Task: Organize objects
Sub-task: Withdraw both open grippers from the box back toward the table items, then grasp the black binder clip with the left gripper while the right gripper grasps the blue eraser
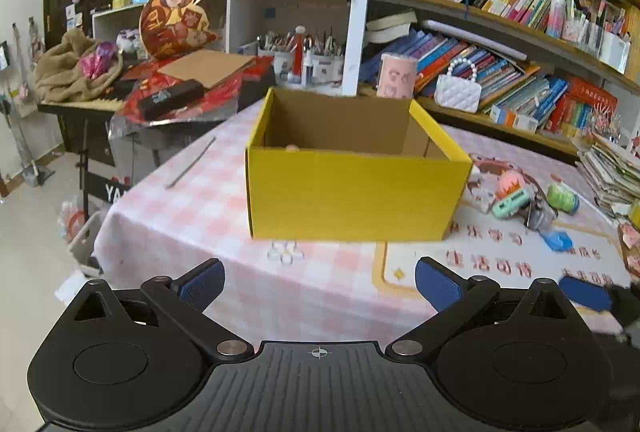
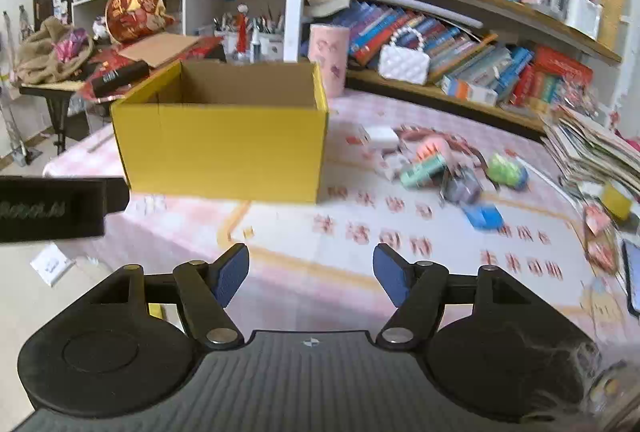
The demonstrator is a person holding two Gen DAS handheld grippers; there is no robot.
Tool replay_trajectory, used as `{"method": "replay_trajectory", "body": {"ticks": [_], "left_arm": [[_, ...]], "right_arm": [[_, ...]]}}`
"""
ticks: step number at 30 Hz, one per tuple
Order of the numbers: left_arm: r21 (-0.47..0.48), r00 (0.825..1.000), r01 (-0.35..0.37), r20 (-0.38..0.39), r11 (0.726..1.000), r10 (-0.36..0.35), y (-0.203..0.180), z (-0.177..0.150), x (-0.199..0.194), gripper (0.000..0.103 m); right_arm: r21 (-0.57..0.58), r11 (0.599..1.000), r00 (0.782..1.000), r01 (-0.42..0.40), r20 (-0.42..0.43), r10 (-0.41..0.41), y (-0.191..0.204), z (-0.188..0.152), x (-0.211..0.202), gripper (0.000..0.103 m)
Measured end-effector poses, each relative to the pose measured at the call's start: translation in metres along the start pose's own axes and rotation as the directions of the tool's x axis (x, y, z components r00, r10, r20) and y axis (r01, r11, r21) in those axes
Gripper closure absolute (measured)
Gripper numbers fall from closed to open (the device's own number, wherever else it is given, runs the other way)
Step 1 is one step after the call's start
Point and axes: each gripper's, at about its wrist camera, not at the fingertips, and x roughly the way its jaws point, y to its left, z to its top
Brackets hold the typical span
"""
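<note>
An open yellow cardboard box [image 1: 352,192] [image 2: 224,148] stands on the pink checked tablecloth. To its right lies a small heap of toys: a pink and mint piece [image 1: 512,192] [image 2: 426,162], a green one [image 1: 562,197] [image 2: 506,168], a grey one [image 2: 460,188] and a blue one [image 1: 558,241] [image 2: 484,217]. My left gripper [image 1: 320,282] hovers open and empty in front of the box. My right gripper [image 2: 311,274] is open too, nothing between its blue pads, over the printed mat short of the toys. The left gripper's body [image 2: 52,208] shows at the left edge of the right wrist view.
A white flower trinket [image 1: 285,252] lies before the box. A pink cylinder [image 2: 330,58] stands behind it. Bookshelves with white purses [image 1: 458,92] run along the back right. A paper stack [image 2: 592,152] and a phone [image 2: 634,278] sit at the table's right edge. A cluttered keyboard stand is at the left.
</note>
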Motion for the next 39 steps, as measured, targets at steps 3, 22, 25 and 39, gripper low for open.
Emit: {"method": "replay_trajectory", "body": {"ticks": [3, 22, 25, 39], "left_arm": [[0.013, 1.000, 0.017, -0.017, 1.000, -0.017, -0.005, -0.010, -0.002, 0.001], [0.174, 0.983, 0.171, -0.094, 0.970, -0.156, -0.075, -0.018, 0.021, 0.001], [0.186, 0.978, 0.194, -0.113, 0.963, -0.175, -0.091, -0.016, 0.030, 0.001], [0.222, 0.971, 0.223, -0.134, 0.949, -0.197, -0.161, 0.008, 0.070, 0.001]], "right_arm": [[0.007, 1.000, 1.000, 0.022, -0.013, -0.021, -0.006, -0.010, -0.007, 0.036], [0.166, 0.965, 0.977, 0.203, -0.103, -0.188, -0.078, -0.024, -0.008, 0.029], [0.182, 0.957, 0.971, 0.224, -0.120, -0.205, -0.093, -0.025, -0.003, 0.029], [0.225, 0.948, 0.969, 0.224, -0.158, -0.192, -0.170, -0.006, 0.040, 0.032]]}}
